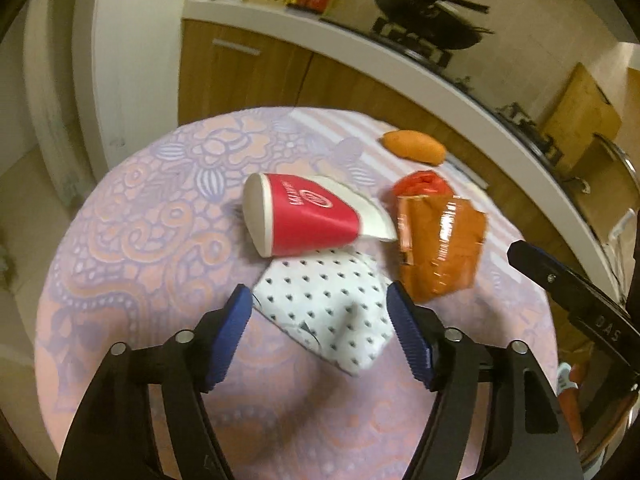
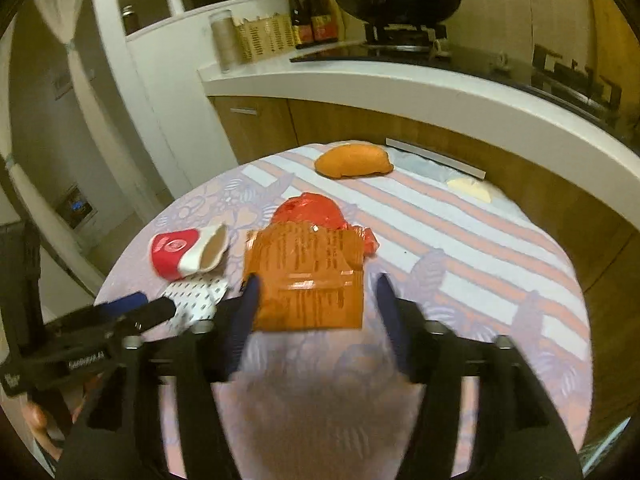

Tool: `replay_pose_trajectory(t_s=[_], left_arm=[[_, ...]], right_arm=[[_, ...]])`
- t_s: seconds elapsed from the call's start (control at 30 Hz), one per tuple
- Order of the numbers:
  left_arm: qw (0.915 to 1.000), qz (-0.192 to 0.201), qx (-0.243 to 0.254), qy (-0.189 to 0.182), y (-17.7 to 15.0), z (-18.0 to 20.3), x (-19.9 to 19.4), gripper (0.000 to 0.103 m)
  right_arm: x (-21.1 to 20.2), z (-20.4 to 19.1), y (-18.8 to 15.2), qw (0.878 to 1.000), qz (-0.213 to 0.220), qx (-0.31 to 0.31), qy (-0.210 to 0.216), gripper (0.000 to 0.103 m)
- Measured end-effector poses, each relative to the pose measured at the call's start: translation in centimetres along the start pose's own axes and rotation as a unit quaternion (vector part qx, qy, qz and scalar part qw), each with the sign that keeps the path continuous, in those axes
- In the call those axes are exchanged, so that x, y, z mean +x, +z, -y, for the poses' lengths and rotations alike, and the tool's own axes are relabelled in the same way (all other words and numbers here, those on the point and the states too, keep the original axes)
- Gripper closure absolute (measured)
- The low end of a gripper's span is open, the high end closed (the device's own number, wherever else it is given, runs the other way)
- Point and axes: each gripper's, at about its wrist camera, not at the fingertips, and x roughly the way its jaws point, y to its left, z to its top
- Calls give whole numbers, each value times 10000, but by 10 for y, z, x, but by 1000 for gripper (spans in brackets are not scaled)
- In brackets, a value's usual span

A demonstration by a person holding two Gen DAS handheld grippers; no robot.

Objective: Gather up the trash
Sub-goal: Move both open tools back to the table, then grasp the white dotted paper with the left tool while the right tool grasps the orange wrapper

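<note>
On the round patterned table [image 1: 132, 216] lies a heap of trash. A white dotted wrapper [image 1: 324, 304] sits between the blue pads of my left gripper [image 1: 320, 300], which stands open and does not press on it. Behind it a crushed red and white paper cup [image 1: 308, 216] lies on its side. An orange foil packet [image 2: 308, 276] lies between the jaws of my right gripper [image 2: 316, 288], open too, with a crumpled red bag [image 2: 314, 208] just beyond. The cup [image 2: 184, 254] and the dotted wrapper [image 2: 196, 300] lie to the packet's left.
An orange bread-shaped object [image 2: 352, 162] rests near the table's far edge, a pale yellow lump [image 2: 470, 188] to its right. A white kitchen counter [image 2: 400, 88] with bottles and a black pan runs behind. The left gripper [image 2: 120, 312] reaches in from the left of the right wrist view.
</note>
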Motion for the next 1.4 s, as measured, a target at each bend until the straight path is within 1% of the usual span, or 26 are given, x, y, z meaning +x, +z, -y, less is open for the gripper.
replay_pose_trajectory(t_s=[0.03,0.1,0.13,0.2,0.33,0.5,0.57,0.6,0.63,0.67,0.73,0.83,0.87,0.97,1.07,1.13,1.2,1.27,1.3,1.37,1.4], left_arm=[[10000,-40,-36,-24,1,-1,4,33],[9999,-91,-65,-54,1,0,10,33],[9999,-121,-46,-3,0,0,13,33],[9998,-129,84,127,-1,4,19,33],[9989,-90,324,318,-4,12,23,32],[9966,-79,593,561,-8,21,27,32],[9958,-62,664,631,-11,21,26,32],[9956,-71,686,641,-12,22,26,32],[9956,-80,690,628,-13,22,26,32],[9956,-78,696,625,-14,22,24,32],[9956,-84,706,606,-16,22,23,32],[9958,-83,718,558,-18,23,21,32],[9959,-87,713,552,-19,23,20,32],[9964,-130,692,471,-20,25,21,24],[9949,-157,793,597,-19,31,25,22],[9937,-154,865,702,-19,35,28,23],[9909,-135,986,905,-21,40,30,27],[9877,-122,1124,1076,-23,45,31,34],[9865,-100,1196,1114,-25,48,31,36],[9858,-64,1257,1111,-26,49,29,45],[9856,-48,1278,1103,-27,49,28,46]], right_arm=[[3,-1,0,10000,13,5,-30,33],[13,-5,1,9999,-37,-62,-106,29],[18,-7,2,9998,-97,-96,-128,24],[28,-9,2,9997,-165,-99,-123,21],[47,-8,0,9992,-345,-37,-176,18],[63,-3,-3,9978,-625,182,108,19],[64,-2,-4,9973,-668,221,200,31],[63,-2,-4,9971,-692,214,219,40],[62,-2,-5,9973,-683,181,201,45],[60,-4,-6,9975,-663,132,183,47],[56,-6,-10,9979,-620,69,166,56],[45,-6,-16,9982,-567,50,187,67],[42,-5,-17,9983,-546,55,174,68],[26,1,-22,9985,-488,166,205,71],[11,10,-26,9982,-440,292,290,71],[3,13,-28,9980,-423,308,342,71],[-7,15,-31,9982,-374,291,375,71],[-12,16,-33,9980,-382,262,439,71],[-15,15,-33,9980,-371,241,448,71],[-26,14,-37,9983,-318,183,458,71],[-32,14,-39,9985,-265,164,452,71]])
